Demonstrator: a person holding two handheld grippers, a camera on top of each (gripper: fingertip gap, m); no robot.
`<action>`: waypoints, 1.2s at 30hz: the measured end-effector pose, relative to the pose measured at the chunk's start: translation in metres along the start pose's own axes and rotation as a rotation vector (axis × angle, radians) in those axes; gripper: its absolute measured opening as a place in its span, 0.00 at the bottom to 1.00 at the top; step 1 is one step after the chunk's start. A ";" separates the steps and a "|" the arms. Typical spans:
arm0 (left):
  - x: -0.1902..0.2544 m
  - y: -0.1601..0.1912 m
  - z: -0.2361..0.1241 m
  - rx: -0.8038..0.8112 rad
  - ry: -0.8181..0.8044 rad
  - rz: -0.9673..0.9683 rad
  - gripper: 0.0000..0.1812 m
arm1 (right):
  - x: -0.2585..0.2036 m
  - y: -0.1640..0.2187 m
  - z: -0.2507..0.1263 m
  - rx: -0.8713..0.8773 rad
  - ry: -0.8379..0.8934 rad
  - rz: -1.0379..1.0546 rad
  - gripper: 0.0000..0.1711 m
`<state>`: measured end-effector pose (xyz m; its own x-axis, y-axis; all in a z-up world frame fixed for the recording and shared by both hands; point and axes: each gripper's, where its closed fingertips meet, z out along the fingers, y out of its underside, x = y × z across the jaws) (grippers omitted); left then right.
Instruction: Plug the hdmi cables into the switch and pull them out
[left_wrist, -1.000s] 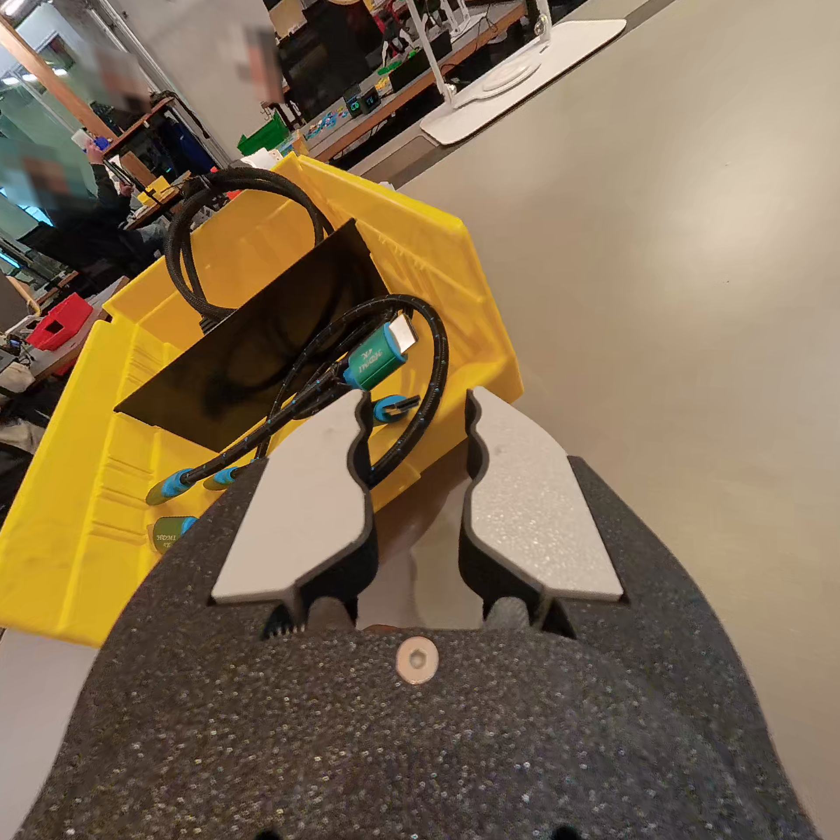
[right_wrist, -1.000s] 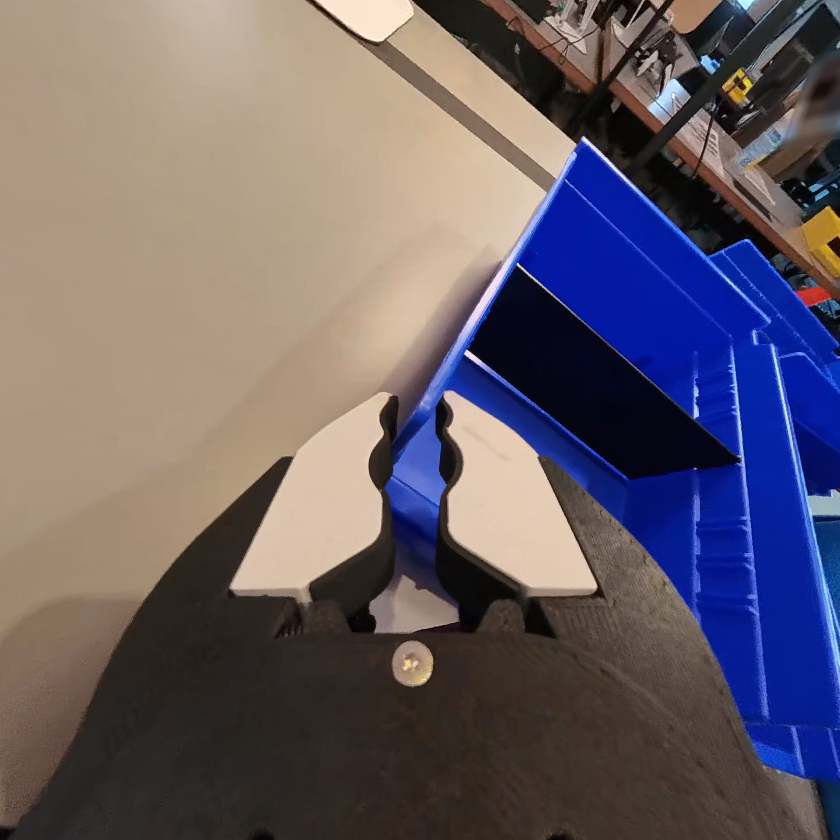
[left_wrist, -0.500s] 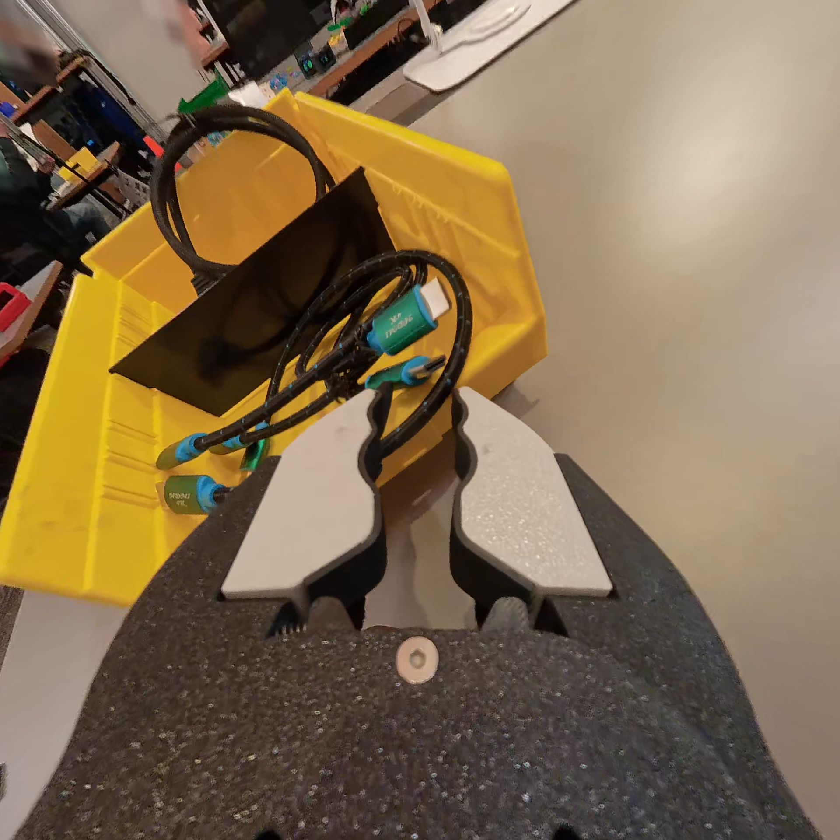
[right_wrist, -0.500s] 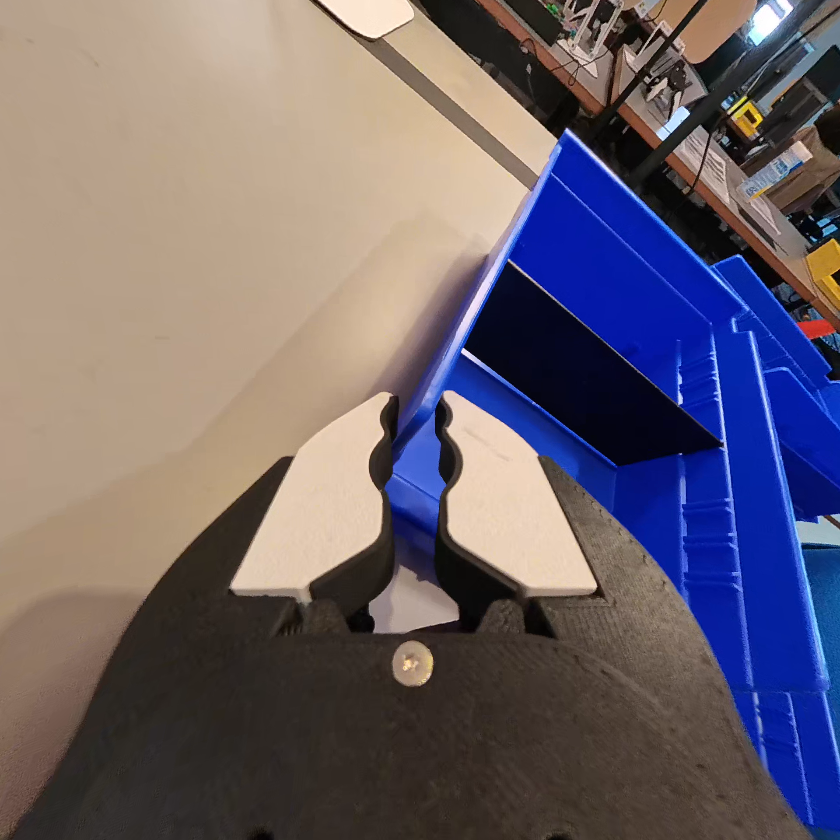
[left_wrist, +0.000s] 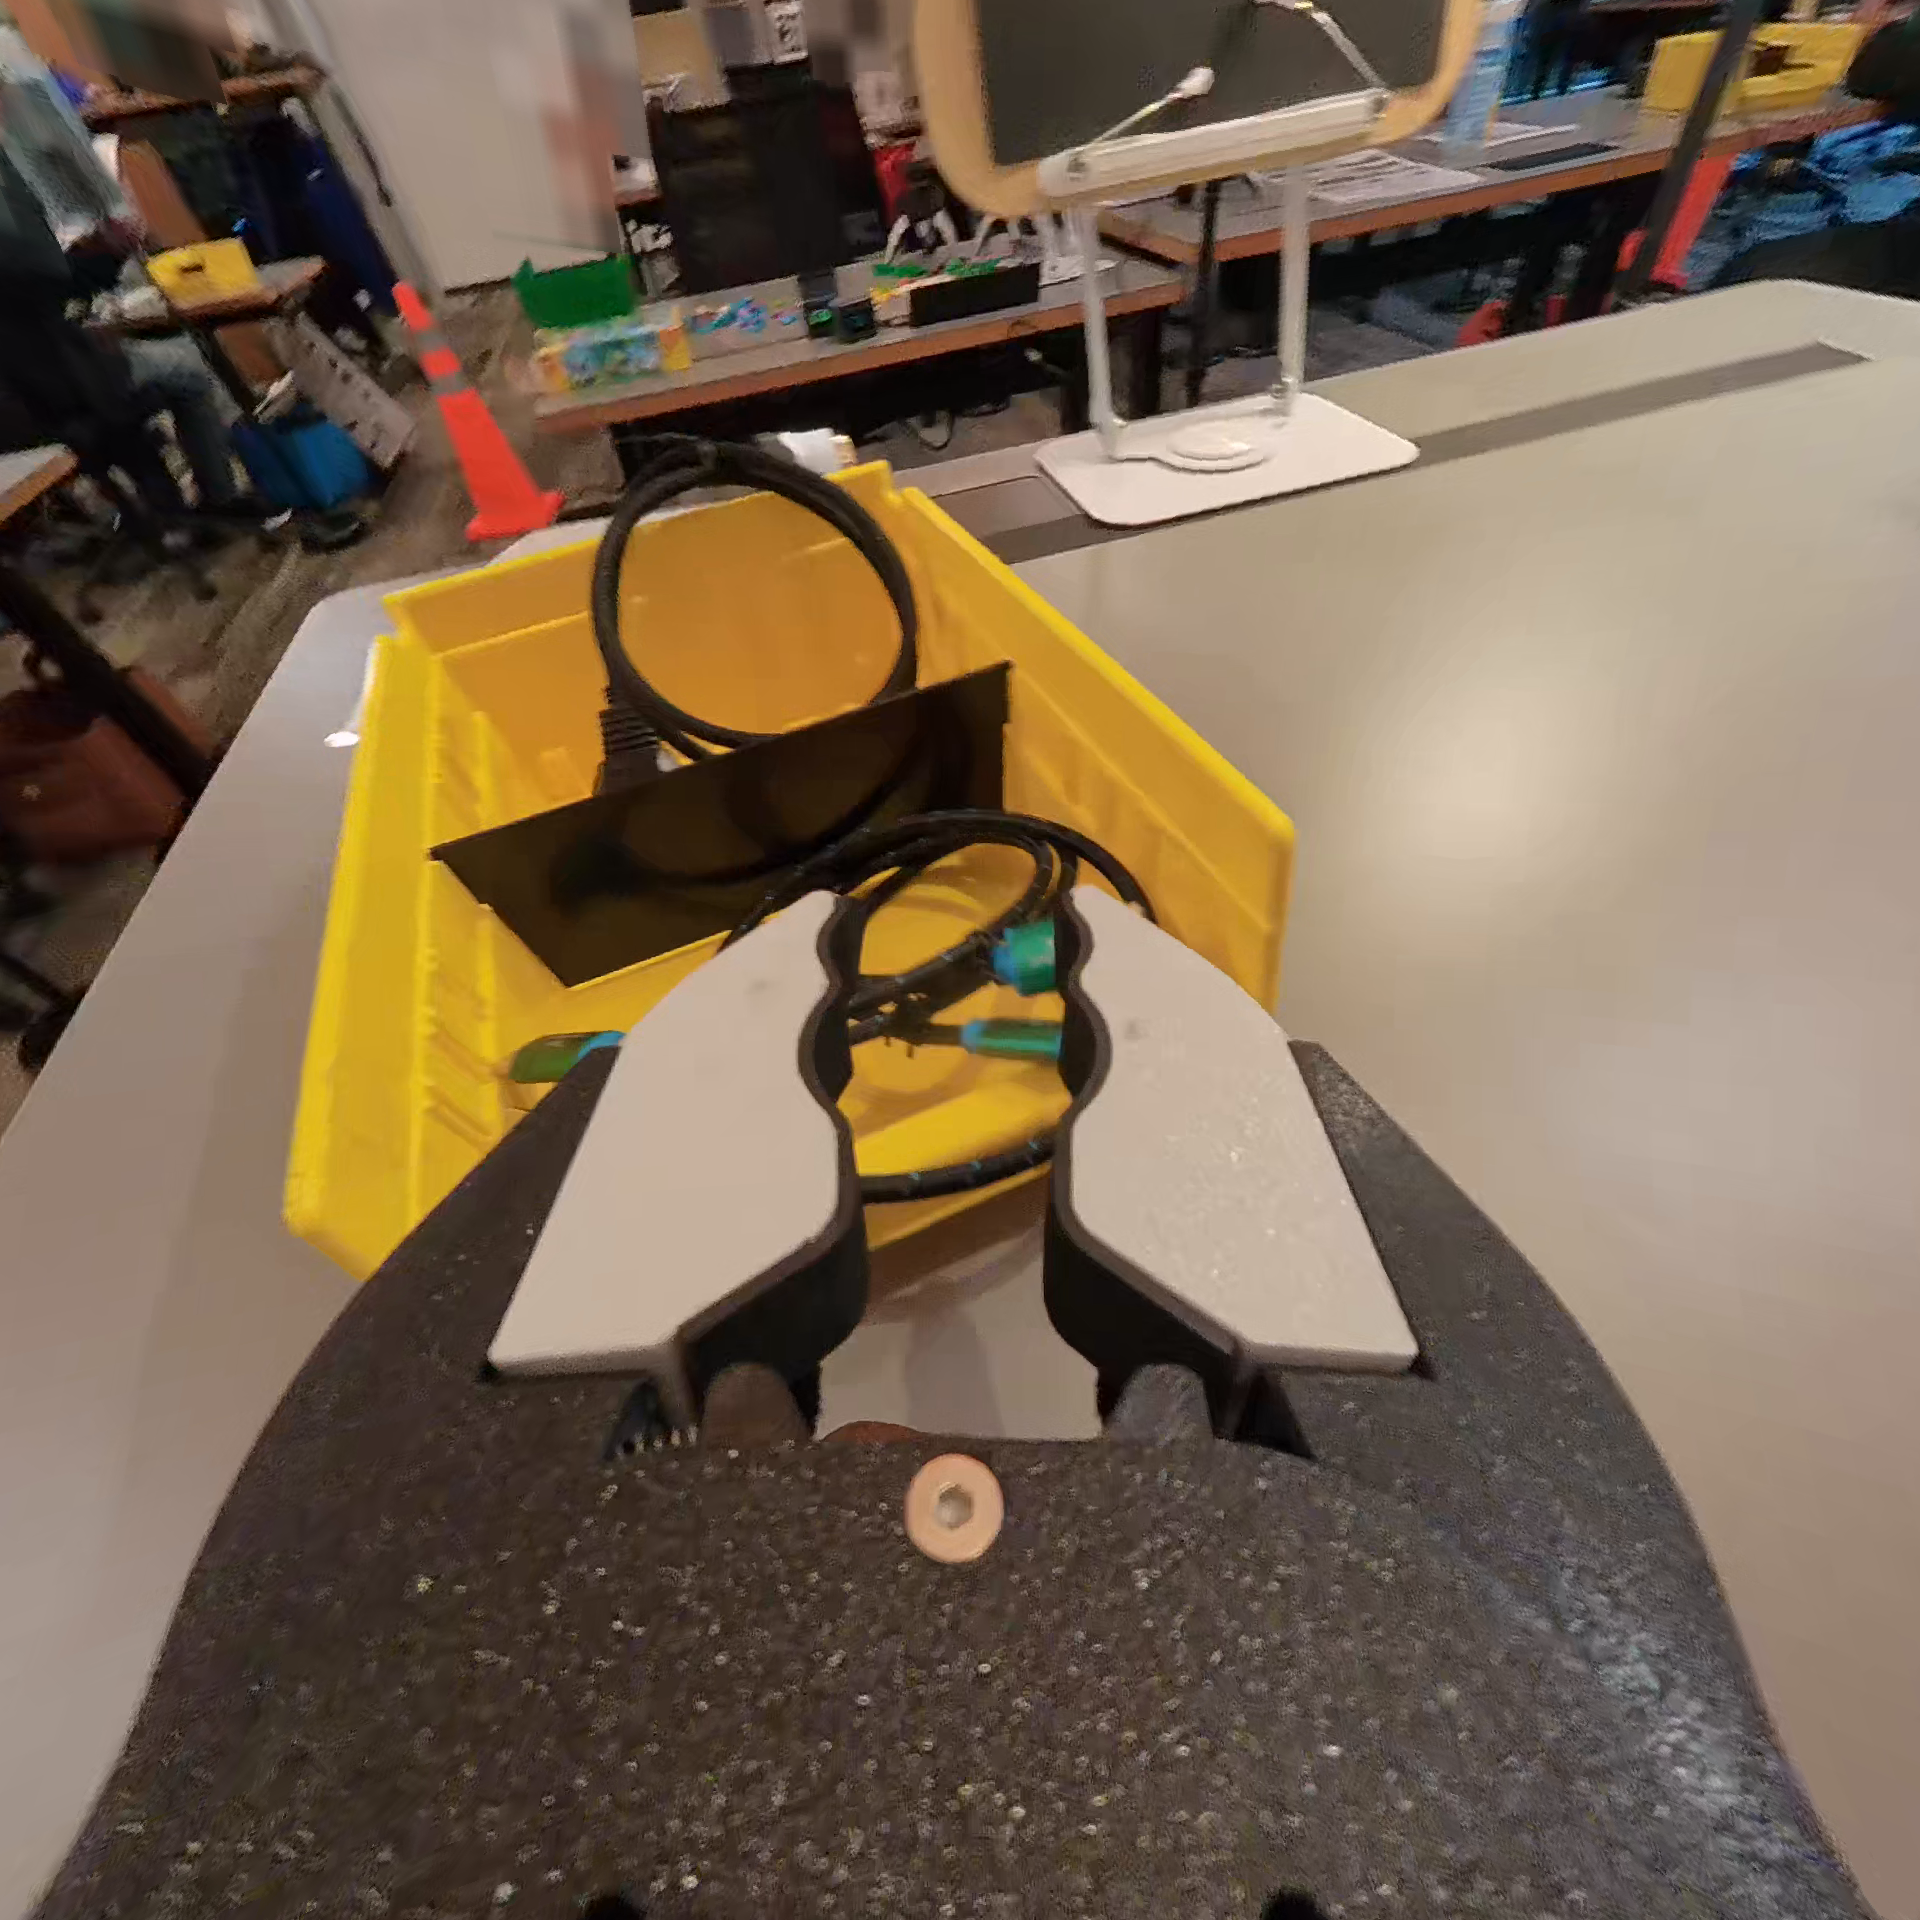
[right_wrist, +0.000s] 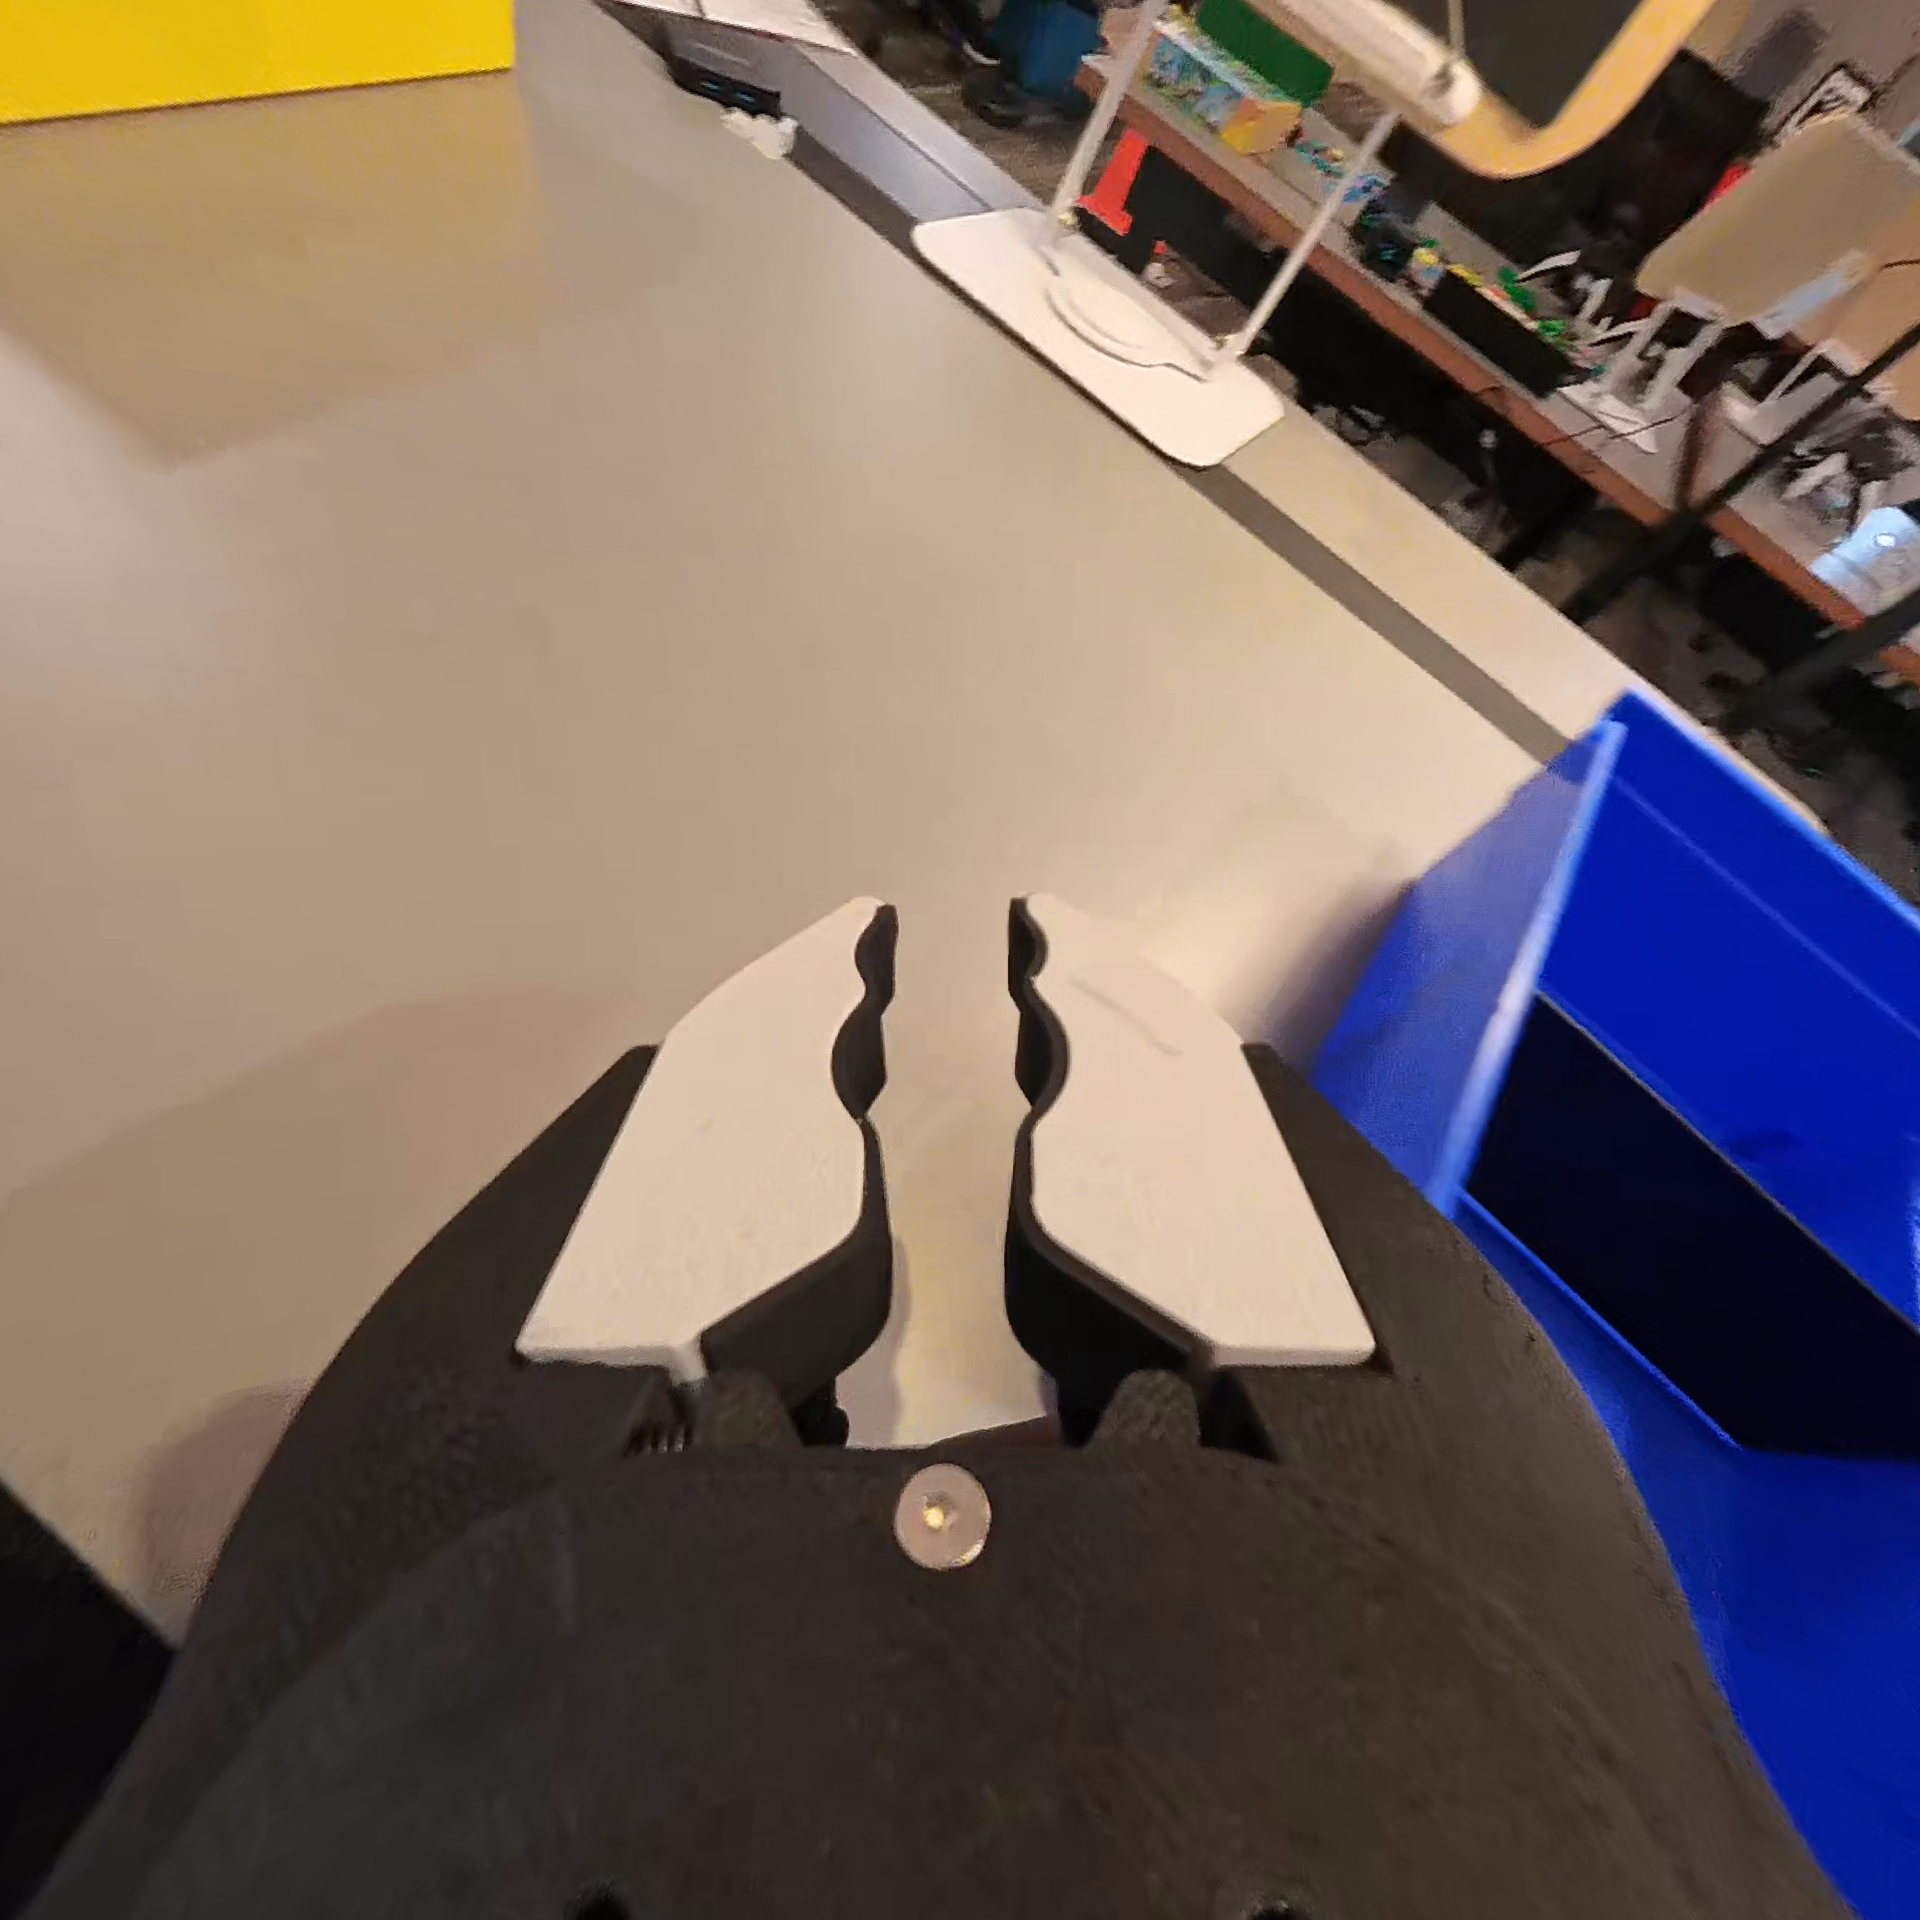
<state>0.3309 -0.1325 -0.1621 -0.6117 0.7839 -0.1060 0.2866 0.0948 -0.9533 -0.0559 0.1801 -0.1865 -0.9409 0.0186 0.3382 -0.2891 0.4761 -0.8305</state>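
Yellow bin holds braided cables; both hand-held grippers gape, holding nothing.

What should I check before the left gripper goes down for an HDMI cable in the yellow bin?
1. Left gripper open: ok, jaws apart, nothing between them.
2. Gripper over the cables: ok, braided HDMI cables show between its fingers, in the yellow bin's near compartment.
3. A plug free to grasp: cannot tell, the green plugs lie tangled in loops.
4. Black divider out of the path: ok, it stands behind the cables.
5. Right gripper free: ok, open and empty over the table.
6. Switch located: not ok, not in either view.
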 end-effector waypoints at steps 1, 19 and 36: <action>-0.006 -0.005 0.004 -0.010 -0.014 -0.024 0.20 | -0.006 0.000 0.010 -0.003 -0.017 0.005 0.12; -0.122 -0.010 0.189 -0.472 -0.121 -0.078 0.27 | -0.015 0.019 0.077 -0.014 -0.068 0.130 0.18; -0.138 -0.021 0.209 -0.495 -0.218 0.143 0.04 | -0.020 0.014 0.072 0.034 -0.077 0.084 0.18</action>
<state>0.2556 -0.3710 -0.1863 -0.6644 0.6702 -0.3309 0.6580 0.3144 -0.6842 -0.0538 0.1226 -0.2368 -0.9726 -0.0111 0.2322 -0.2127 0.4459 -0.8694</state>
